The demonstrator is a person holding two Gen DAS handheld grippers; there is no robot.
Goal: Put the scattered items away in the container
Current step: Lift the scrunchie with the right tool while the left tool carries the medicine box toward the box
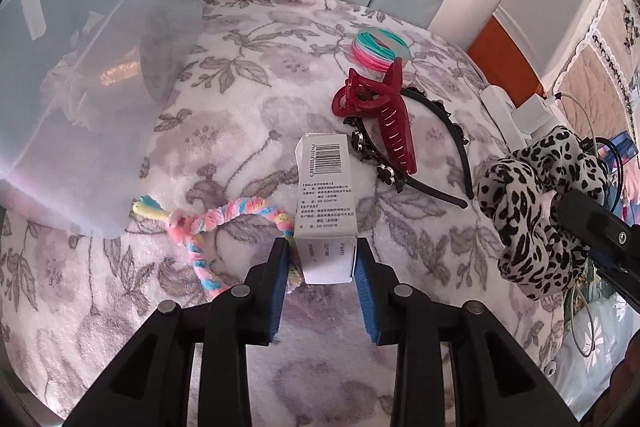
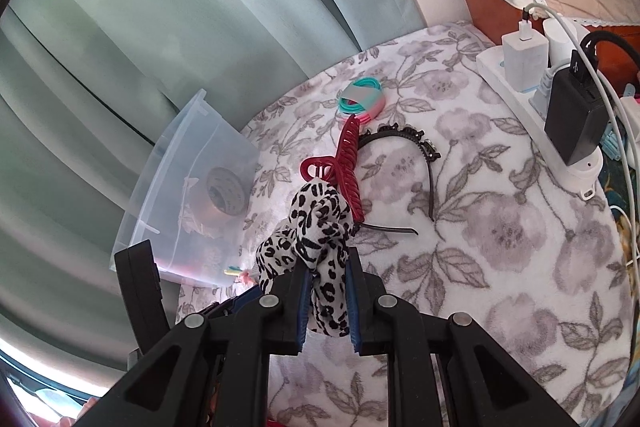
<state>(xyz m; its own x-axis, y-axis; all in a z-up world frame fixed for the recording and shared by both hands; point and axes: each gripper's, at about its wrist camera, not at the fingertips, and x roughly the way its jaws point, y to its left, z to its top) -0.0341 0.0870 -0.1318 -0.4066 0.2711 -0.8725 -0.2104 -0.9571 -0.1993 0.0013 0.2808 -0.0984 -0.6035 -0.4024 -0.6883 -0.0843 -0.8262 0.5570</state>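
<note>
My left gripper (image 1: 322,259) points down at a white barcode card (image 1: 324,187) lying on the flowered cloth. The card's near end sits between the jaws; the right pad is at its edge and the left pad stands a little off it. A pastel twisted band (image 1: 224,215) runs under the card towards the clear plastic container (image 1: 80,67), which lies tipped at the left. My right gripper (image 2: 326,291) is shut on a leopard-print scrunchie (image 2: 316,227), held above the cloth. A red claw clip (image 1: 384,115), a black headband (image 1: 440,131) and a coil of teal and pink hair ties (image 1: 380,51) lie beyond.
Inside the container (image 2: 192,187) lies a roll of tape (image 2: 226,191). A white power strip (image 2: 540,99) with chargers and cables lines the table's right edge. Green curtains hang behind the table.
</note>
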